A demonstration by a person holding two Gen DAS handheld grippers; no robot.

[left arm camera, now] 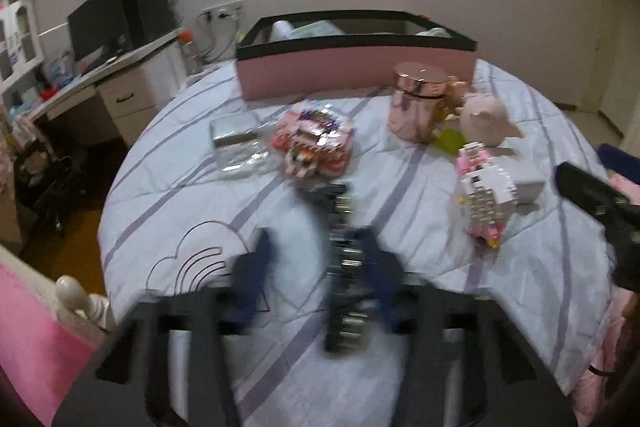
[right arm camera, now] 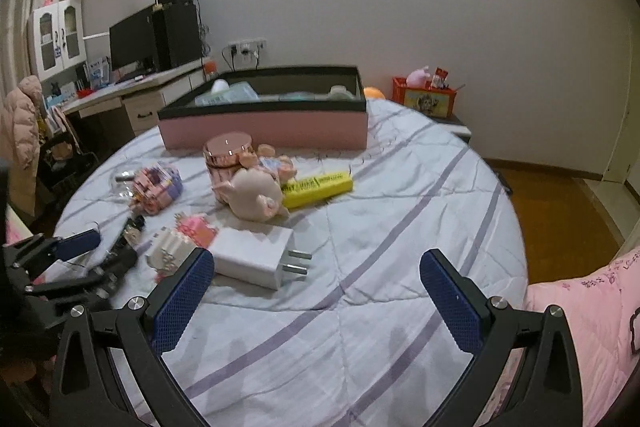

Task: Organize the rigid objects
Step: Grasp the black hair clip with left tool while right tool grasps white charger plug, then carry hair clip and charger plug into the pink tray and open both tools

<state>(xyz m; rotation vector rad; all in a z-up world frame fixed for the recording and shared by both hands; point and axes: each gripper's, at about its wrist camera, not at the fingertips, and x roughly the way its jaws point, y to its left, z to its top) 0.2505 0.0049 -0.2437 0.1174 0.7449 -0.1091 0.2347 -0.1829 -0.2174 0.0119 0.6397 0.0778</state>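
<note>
A bed (right arm camera: 400,211) covered by a white quilt with lilac stripes is taken as the landmark. At its far side a large pink box (right arm camera: 272,125) with a dark rim is set, with pale items seen inside. Nearer than the box, around the bed's middle, a rose-gold lidded jar (right arm camera: 226,155) is stood upright, and a pale pink pig figure (right arm camera: 256,197) is laid just in front of it. A yellow box (right arm camera: 320,187) is placed beside the pig, toward the bed's right. A white plug adapter (right arm camera: 256,255) is laid nearer still, with a pink-and-white brick model (right arm camera: 182,245) touching its left side. A second, multicoloured brick model (left arm camera: 312,143) is seen toward the bed's left, beside a clear plastic packet (left arm camera: 236,139).

The left gripper (left arm camera: 316,259) is blurred over the near part of the bed, with a dark metal-studded object (left arm camera: 344,267) lying between its blue pads; whether the jaws are pressed onto it cannot be told. The right gripper (right arm camera: 316,291) is held spread wide above bare quilt, nothing between its pads.
</note>
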